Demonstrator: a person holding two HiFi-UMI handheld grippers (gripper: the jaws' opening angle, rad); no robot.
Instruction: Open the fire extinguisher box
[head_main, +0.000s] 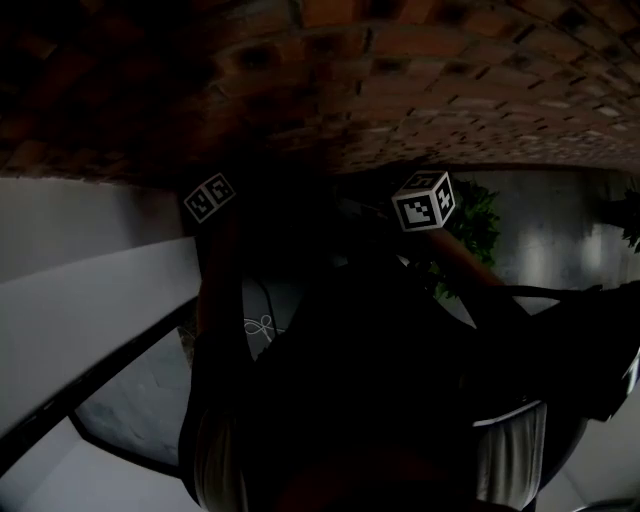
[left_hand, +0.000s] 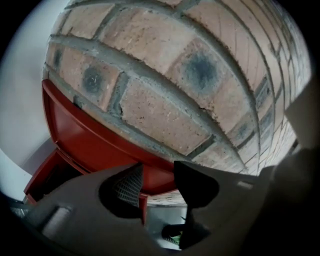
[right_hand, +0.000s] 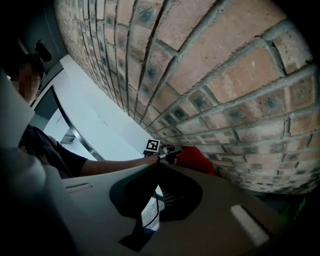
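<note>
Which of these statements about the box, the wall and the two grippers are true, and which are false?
1. The wall is brick. True.
2. The box is blue. False: it is red.
3. The box's edge lies between the jaws of the left gripper. True.
4. The right gripper is also at the box. False: it is held back from the box, with nothing between its jaws.
</note>
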